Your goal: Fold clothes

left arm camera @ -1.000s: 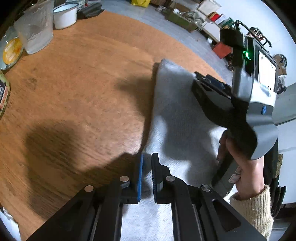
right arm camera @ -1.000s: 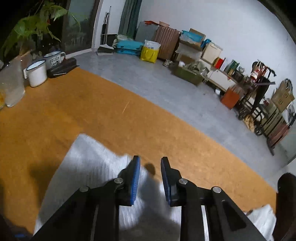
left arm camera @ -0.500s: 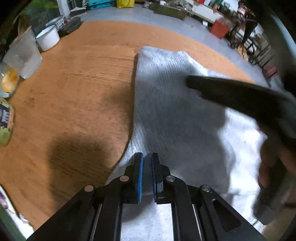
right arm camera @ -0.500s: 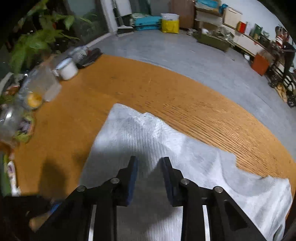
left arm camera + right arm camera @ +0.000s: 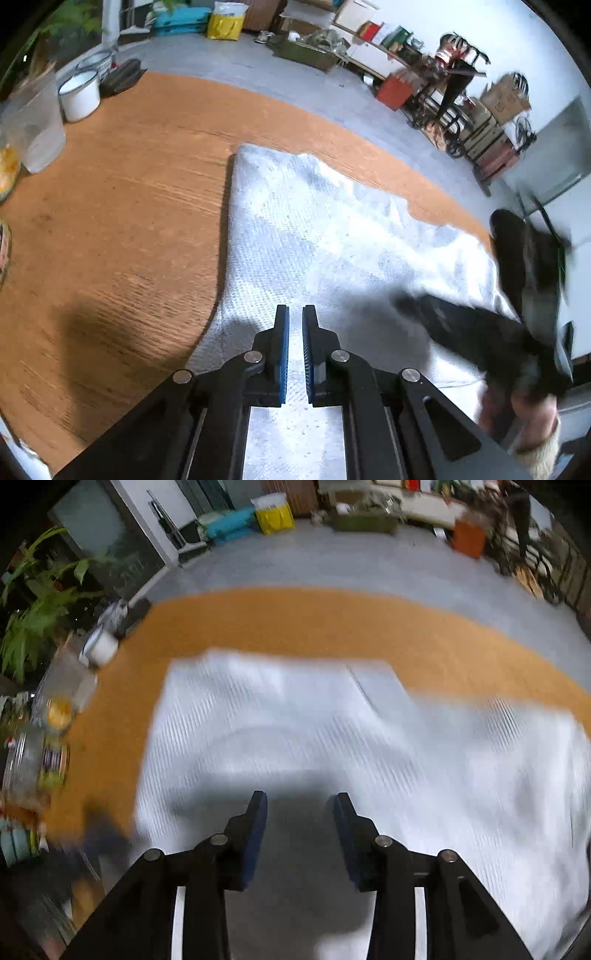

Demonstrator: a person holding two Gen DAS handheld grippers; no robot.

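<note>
Right now the white cloth [image 5: 325, 236] lies flat on the tabletop [image 5: 129, 206], stretching away from both grippers. Left gripper [image 5: 293, 325] has narrow, empty fingers near its left edge. Right gripper [image 5: 300, 805] is opening, empty, over the middle.

A white waffle-knit garment [image 5: 314, 229] lies on the orange-brown wood-grain bench [image 5: 129, 221], beside a white enamel mug [image 5: 79, 94]; black fingers [image 5: 282, 347] carry blue pads.
</note>
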